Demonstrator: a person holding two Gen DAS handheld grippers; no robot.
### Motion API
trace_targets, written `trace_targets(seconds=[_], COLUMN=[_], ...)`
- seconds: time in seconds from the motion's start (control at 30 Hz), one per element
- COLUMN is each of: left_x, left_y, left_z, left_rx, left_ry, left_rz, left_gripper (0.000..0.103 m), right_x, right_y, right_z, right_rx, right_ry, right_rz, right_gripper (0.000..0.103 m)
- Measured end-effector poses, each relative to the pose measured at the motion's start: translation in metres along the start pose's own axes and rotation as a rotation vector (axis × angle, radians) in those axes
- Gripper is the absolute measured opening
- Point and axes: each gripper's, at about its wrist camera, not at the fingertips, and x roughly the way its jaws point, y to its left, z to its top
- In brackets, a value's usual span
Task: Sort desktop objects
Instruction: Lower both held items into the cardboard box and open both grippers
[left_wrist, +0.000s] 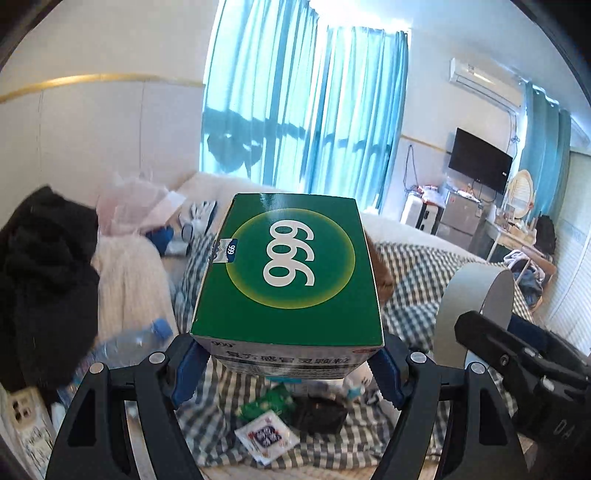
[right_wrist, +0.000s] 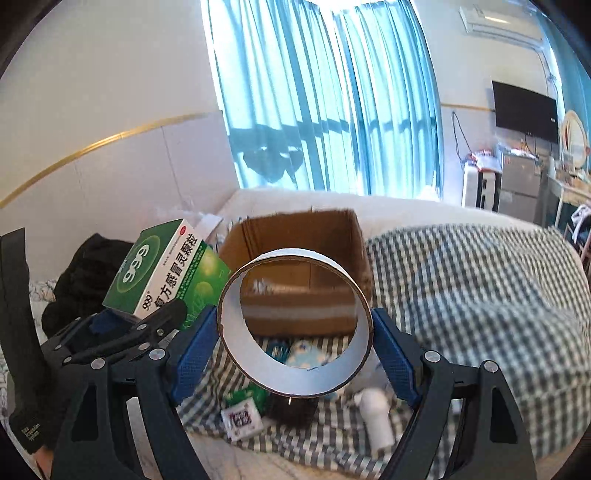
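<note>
My left gripper (left_wrist: 286, 363) is shut on a green 999 medicine box (left_wrist: 288, 273), held in the air above the checkered cloth. The box also shows in the right wrist view (right_wrist: 159, 269), at the left. My right gripper (right_wrist: 295, 343) is shut on a grey tape roll (right_wrist: 295, 373), held upright between the blue pads. The roll also shows in the left wrist view (left_wrist: 476, 302), at the right. An open cardboard box (right_wrist: 295, 240) stands just behind the roll. Small packets (left_wrist: 267, 435) and a white tube (right_wrist: 376, 417) lie on the cloth below.
A checkered cloth (right_wrist: 461, 295) covers the bed. Black clothing (left_wrist: 44, 280) and a plastic water bottle (left_wrist: 125, 347) lie at the left. A power strip (left_wrist: 26, 424) is at the lower left. Blue curtains (left_wrist: 295, 110) hang behind.
</note>
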Motion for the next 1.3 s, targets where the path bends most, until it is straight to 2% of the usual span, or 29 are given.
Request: trace_targets(seconds=[0.1, 0.23, 0.37, 0.57, 0.67, 0.8, 0.87, 0.93, 0.97, 1.0, 1.17, 1.3], left_x=[0.006, 0.028, 0.063, 0.142, 0.189, 0.244, 0.259, 0.269, 0.270, 0.271, 0.245, 0.189], left_y=[0.000, 0.008, 0.016, 0.023, 0.024, 0.024, 0.025, 0.025, 0.025, 0.025, 0.023, 0.011], left_z=[0.020, 0.047, 0.078, 0.107, 0.107, 0.101, 0.099, 0.095, 0.093, 0.090, 0.085, 0.097], left_rx=[0.019, -0.012, -0.026, -0.041, -0.030, 0.013, 0.017, 0.010, 0.006, 0.000, 0.002, 0.008], left_ry=[-0.018, 0.020, 0.041, 0.073, 0.088, 0.113, 0.130, 0.143, 0.151, 0.173, 0.158, 0.145], left_rz=[0.019, -0.003, 0.039, 0.055, 0.083, 0.110, 0.118, 0.095, 0.079, 0.067, 0.092, 0.129], left_gripper=[0.078, 0.078, 0.078, 0.078, 0.078, 0.078, 0.078, 0.081, 0.090, 0.102, 0.103, 0.103], right_x=[0.016, 0.045, 0.085, 0.185, 0.231, 0.277, 0.281, 0.282, 0.278, 0.273, 0.221, 0.159], right_y=[-0.003, -0.007, -0.014, -0.039, -0.051, -0.070, -0.076, -0.076, -0.076, -0.075, -0.069, -0.056], right_z=[0.022, 0.050, 0.074, 0.092, 0.092, 0.091, 0.091, 0.088, 0.086, 0.083, 0.090, 0.111], right_rx=[-0.020, -0.040, -0.059, 0.007, 0.021, 0.106, 0.110, 0.095, 0.079, 0.064, 0.024, 0.006], right_ry=[0.002, 0.003, 0.016, 0.111, 0.151, 0.192, 0.170, 0.164, 0.157, 0.150, 0.105, 0.050], right_rz=[0.015, 0.010, 0.020, 0.064, 0.040, 0.067, 0.056, 0.059, 0.031, 0.013, -0.004, -0.010], right_gripper=[0.081, 0.081, 0.081, 0.081, 0.081, 0.081, 0.082, 0.092, 0.097, 0.097, 0.097, 0.097])
